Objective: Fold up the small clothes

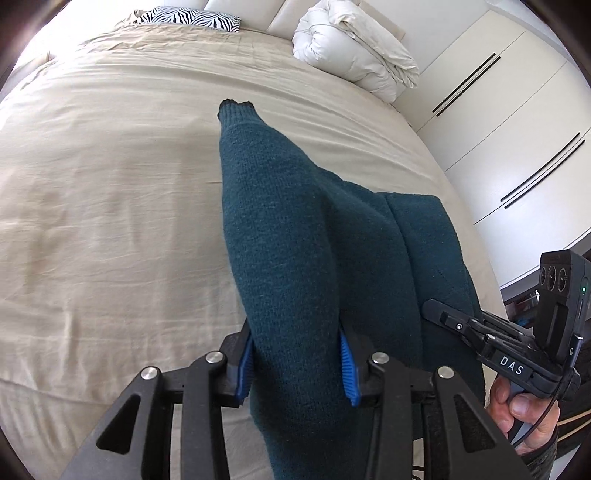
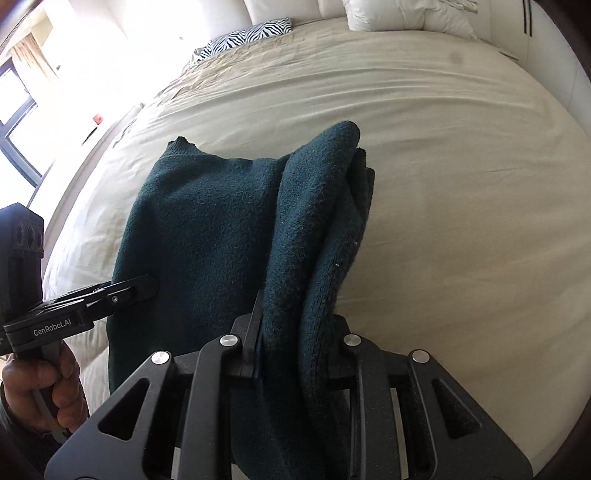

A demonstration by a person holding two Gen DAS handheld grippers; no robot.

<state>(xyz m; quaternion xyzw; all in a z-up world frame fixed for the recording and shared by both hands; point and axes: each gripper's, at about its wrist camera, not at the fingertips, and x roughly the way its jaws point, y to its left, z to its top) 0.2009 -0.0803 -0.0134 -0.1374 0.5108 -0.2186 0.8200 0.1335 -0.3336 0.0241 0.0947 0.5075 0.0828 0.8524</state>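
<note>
- On the beige sheet of the bed (image 1: 110, 206), a dark teal knitted sweater (image 1: 295, 258) is held up by both tools; its nearer end is in their jaws and its far ribbed cuff (image 1: 236, 109) points toward the bed's head.
- White lettering "DAS" shows on the right gripper (image 1: 434, 308) in the left wrist view; "GenRobot.AI" shows on the left gripper (image 2: 147, 284) in the right wrist view.
- Left gripper's ribbed blue pads (image 1: 348, 369) are clenched on a thick roll of the fuzzy knit.
- Right gripper's jaws clamp a bunched, layered fold of the sweater, seen close in the right wrist view.
- Beyond the sweater, at the bed's head, lie a zebra-striped pillow (image 1: 192, 18) and a puffy white duvet (image 1: 354, 55).
- Only the left view shows white cupboard doors with thin black handles (image 1: 469, 83); only the right view shows a bright window (image 2: 18, 110).
</note>
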